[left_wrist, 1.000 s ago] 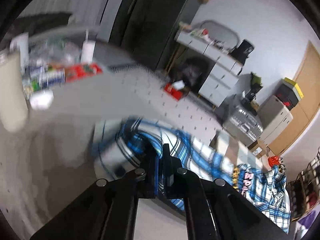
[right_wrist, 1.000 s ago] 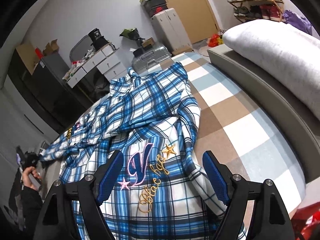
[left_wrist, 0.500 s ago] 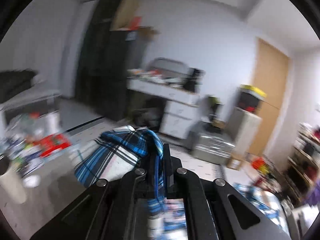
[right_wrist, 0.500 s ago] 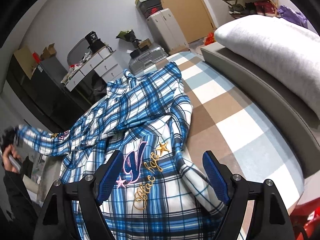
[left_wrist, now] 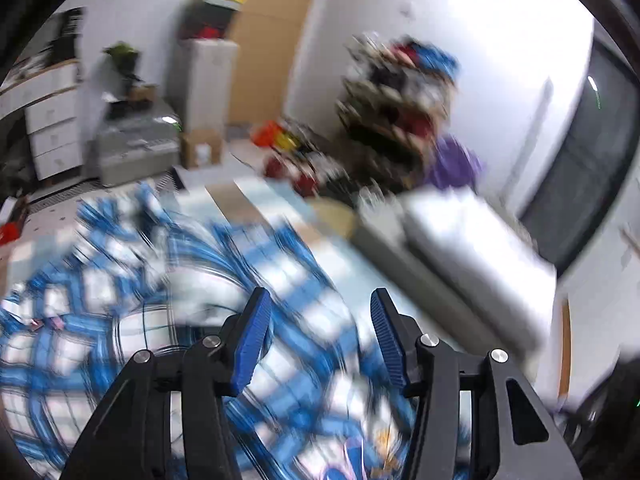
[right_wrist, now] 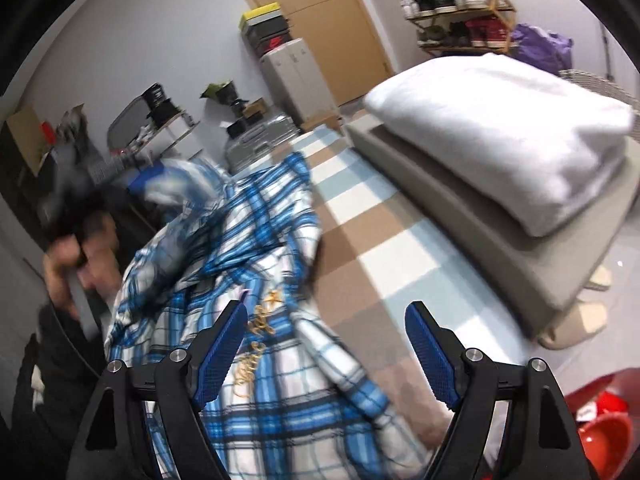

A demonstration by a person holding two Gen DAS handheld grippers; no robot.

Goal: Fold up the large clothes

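Nearest the lens in the right wrist view, the right gripper (right_wrist: 324, 344) has its jaws wide apart with nothing between them; its fingers (right_wrist: 430, 354) are flat paddles faced with ribbed blue rubber on black angular arms. Directly under and beyond them lies the plaid shirt (right_wrist: 280, 380), a soft woven cloth in blue, white and black checks with gold script embroidery near the left paddle, rumpled into ridges and spread lengthwise over the bed cover (right_wrist: 384, 248). That cover is a flat fabric of large tan, pale blue and white squares. To its right a grey padded bed edge (right_wrist: 500, 216) carries a thick white folded quilt (right_wrist: 520, 120), smooth and pillow-shaped. At the far left a person's hand (right_wrist: 76, 256), blurred, grips a grey handle beside the raised, smeared far end of the shirt. Farther off stand a silver ribbed suitcase (right_wrist: 260, 136), a white cabinet (right_wrist: 296, 76) and a wooden shoe rack (right_wrist: 456, 8).

In the left wrist view, heavily motion-blurred, the left gripper (left_wrist: 320, 340) also has its jaws apart and empty, its ribbed blue pads (left_wrist: 252, 344) hovering over the shirt's streaked checks.
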